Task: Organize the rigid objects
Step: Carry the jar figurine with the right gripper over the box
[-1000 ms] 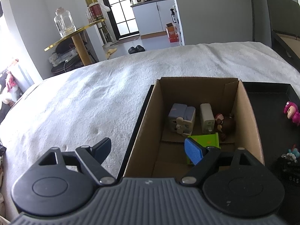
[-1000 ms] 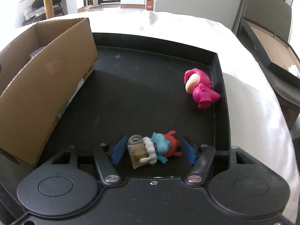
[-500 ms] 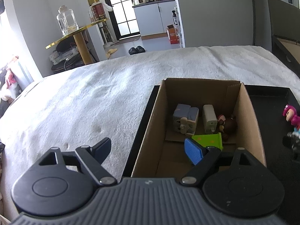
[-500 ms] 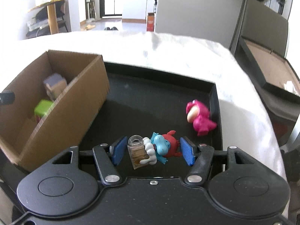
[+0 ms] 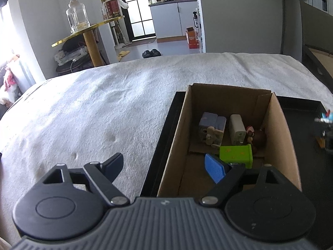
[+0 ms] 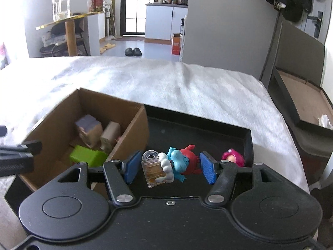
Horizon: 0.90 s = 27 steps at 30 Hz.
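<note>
My right gripper (image 6: 170,167) is shut on a blue and red figurine with a small clear bottle (image 6: 170,166) and holds it in the air above the black tray (image 6: 248,139), just right of the cardboard box (image 6: 135,133). A pink figurine (image 6: 233,158) lies on the tray behind the right finger. The box (image 5: 278,125) holds a purple block toy (image 5: 211,128), a white block (image 5: 236,129), a brown figurine (image 5: 257,134) and a green block (image 5: 236,153). My left gripper (image 5: 164,166) is open and empty over the box's near left wall.
The box and tray sit on a bed with a white blanket (image 5: 104,108). An open dark case (image 6: 301,95) stands off the bed's right side. A gold side table with a glass jar (image 5: 77,20) is far left.
My right gripper has risen off the tray with the figurine and moved toward the box. The left gripper has also lifted a little and stays open.
</note>
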Each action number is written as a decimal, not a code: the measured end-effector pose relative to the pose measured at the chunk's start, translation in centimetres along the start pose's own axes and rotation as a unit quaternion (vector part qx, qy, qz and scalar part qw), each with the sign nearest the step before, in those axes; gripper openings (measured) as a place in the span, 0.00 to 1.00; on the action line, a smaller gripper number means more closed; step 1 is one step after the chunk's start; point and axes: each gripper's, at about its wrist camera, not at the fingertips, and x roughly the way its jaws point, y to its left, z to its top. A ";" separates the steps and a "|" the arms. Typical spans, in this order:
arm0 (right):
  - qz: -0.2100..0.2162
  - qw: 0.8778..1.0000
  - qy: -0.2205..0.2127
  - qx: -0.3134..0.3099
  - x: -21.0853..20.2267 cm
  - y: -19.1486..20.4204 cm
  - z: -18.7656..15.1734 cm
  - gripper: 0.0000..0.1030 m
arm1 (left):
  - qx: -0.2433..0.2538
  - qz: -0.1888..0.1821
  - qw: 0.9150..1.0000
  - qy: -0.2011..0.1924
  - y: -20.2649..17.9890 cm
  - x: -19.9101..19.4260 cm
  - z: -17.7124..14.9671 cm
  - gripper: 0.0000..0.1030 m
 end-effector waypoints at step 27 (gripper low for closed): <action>0.061 0.996 -0.009 -0.068 0.3 8.4 1.4 0.59 | -0.033 -0.078 0.996 0.004 2.5 0.4 -1.7 0.10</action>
